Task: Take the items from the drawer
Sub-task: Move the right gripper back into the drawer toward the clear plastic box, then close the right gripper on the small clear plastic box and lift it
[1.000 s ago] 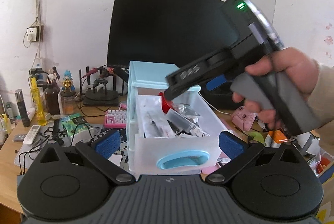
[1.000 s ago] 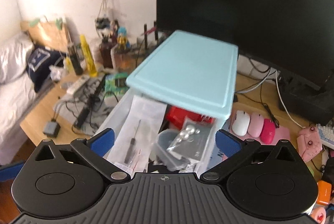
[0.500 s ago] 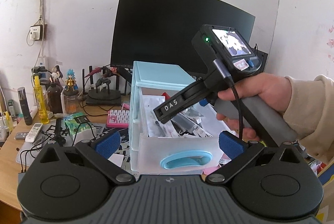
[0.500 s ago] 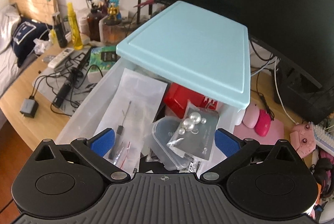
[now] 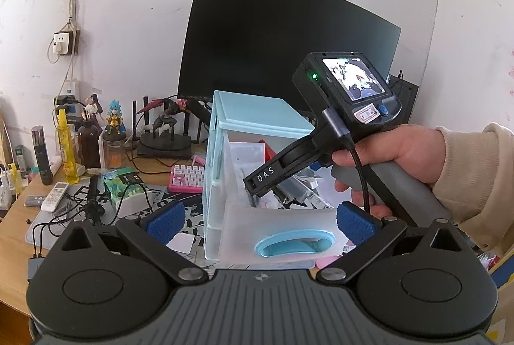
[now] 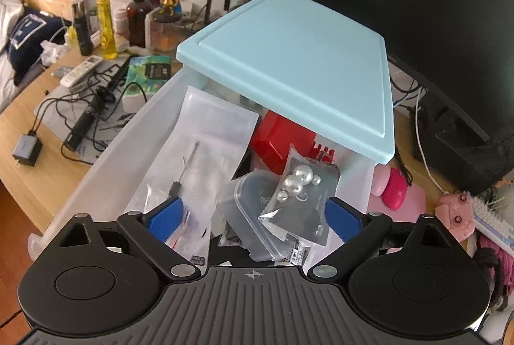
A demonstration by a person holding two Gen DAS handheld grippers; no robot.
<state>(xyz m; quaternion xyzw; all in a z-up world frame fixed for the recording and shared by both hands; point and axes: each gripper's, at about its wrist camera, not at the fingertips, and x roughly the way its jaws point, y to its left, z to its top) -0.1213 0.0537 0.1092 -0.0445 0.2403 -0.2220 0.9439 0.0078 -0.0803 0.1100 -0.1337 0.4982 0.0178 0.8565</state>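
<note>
A light-blue drawer cabinet (image 5: 250,117) (image 6: 289,56) stands on the desk with its top translucent drawer (image 5: 276,226) (image 6: 128,133) pulled out. Inside lie a white packet with a small screwdriver (image 6: 199,145), a red box (image 6: 273,139), a clear plastic case (image 6: 253,207) and a packet of pearls (image 6: 298,184). My right gripper (image 6: 253,216) (image 5: 266,179), held by a hand (image 5: 401,152), dips into the drawer. Its jaws are closing, with the case and pearl packet between the blue pads (image 6: 167,216), untouched. My left gripper (image 5: 261,219) stands open before the drawer's blue handle (image 5: 294,243).
A dark monitor (image 5: 282,56) rises behind the cabinet. Figurines (image 5: 114,120), bottles (image 5: 66,152), a remote (image 5: 54,195), cables (image 6: 80,120) and a green pack (image 5: 123,184) crowd the desk's left. A pink keyboard (image 5: 188,179), pink mice (image 6: 393,187) and a pink controller (image 6: 456,216) lie nearby.
The right gripper has come down into the drawer and tilted steeper, so the items look larger and nearer. Its pads stand slightly closer together. The left gripper has hardly moved.
</note>
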